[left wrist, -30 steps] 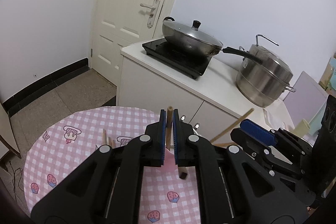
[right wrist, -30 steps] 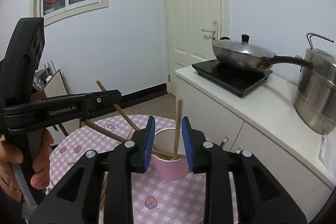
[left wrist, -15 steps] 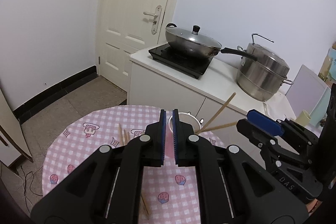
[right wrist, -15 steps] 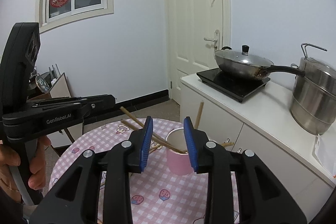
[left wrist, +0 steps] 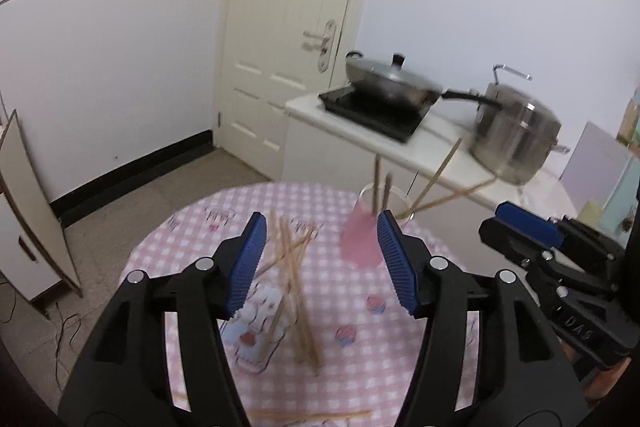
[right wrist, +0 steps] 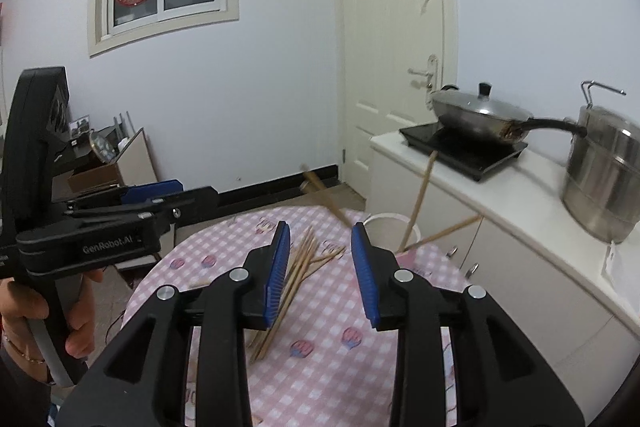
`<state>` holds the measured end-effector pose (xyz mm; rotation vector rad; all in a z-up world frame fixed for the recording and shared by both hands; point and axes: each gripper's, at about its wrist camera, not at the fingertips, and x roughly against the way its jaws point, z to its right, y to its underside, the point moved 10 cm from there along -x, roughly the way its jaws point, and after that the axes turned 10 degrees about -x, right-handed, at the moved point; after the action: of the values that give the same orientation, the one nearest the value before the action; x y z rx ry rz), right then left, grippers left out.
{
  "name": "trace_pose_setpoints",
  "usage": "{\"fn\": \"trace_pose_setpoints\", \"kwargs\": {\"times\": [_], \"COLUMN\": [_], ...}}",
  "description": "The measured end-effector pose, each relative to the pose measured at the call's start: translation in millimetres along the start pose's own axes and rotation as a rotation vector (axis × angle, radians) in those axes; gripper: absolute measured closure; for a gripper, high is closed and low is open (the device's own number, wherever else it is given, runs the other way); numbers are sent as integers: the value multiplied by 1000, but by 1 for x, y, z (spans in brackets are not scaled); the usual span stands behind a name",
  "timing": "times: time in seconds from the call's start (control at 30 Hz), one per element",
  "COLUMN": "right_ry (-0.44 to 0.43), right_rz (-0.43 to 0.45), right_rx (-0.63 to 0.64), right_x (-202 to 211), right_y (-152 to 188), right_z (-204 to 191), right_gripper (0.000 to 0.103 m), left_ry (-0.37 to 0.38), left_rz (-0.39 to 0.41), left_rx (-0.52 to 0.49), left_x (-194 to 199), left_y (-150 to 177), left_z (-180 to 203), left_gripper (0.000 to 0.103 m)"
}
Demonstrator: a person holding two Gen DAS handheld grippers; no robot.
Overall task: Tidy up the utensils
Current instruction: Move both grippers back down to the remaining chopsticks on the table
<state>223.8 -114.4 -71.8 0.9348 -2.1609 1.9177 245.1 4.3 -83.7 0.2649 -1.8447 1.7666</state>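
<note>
A pink cup [left wrist: 360, 247] stands at the far right of the round pink-checked table [left wrist: 192, 227], with several wooden chopsticks [left wrist: 376, 183] leaning out of it. More loose chopsticks [left wrist: 296, 287] lie crossed on the cloth. My left gripper [left wrist: 320, 225] hangs back from the cup, its jaws opening, nothing between them. My right gripper [right wrist: 320, 231] is open and empty above the loose chopsticks [right wrist: 296, 267], the cup [right wrist: 386, 227] just behind its right finger. Each gripper shows in the other's view: the right gripper [left wrist: 524, 227] and the left gripper [right wrist: 152, 195].
Behind the table runs a white counter [right wrist: 500, 195] with a lidded wok [right wrist: 476, 111] on a black hob and a steel pot [right wrist: 604, 171]. A board [left wrist: 24, 211] leans at the left. One chopstick [left wrist: 312, 417] lies at the table's near edge. A hand [right wrist: 76, 323] holds the left gripper.
The left gripper, shut on a chopstick over the cup a second ago, has let it go, drawn back and opened. The right gripper has also drawn back, its chopstick left in the cup.
</note>
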Motion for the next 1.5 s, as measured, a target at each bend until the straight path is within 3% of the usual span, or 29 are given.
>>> {"fn": "trace_pose_setpoints", "kwargs": {"times": [0.33, 0.63, 0.93, 1.33, 1.5], "right_ry": [-32, -29, -30, -60, -69], "right_rz": [-108, -231, -308, -353, -360], "right_rx": [-4, -35, -71, -107, -118], "right_x": [-25, -70, -109, -142, -147], "right_y": [58, 106, 132, 139, 138], "right_z": [-17, -13, 8, 24, 26], "right_gripper": [73, 73, 73, 73, 73], "left_ry": [1, 16, 6, -8, -28], "left_rz": [-136, -268, -370, -404, -401], "left_rx": [55, 59, 82, 57, 22], "left_x": [-21, -73, -134, -175, -183], "left_y": [73, 122, 143, 142, 139], "left_z": [-31, -30, -36, -39, -40], "left_gripper": [45, 46, 54, 56, 62]}}
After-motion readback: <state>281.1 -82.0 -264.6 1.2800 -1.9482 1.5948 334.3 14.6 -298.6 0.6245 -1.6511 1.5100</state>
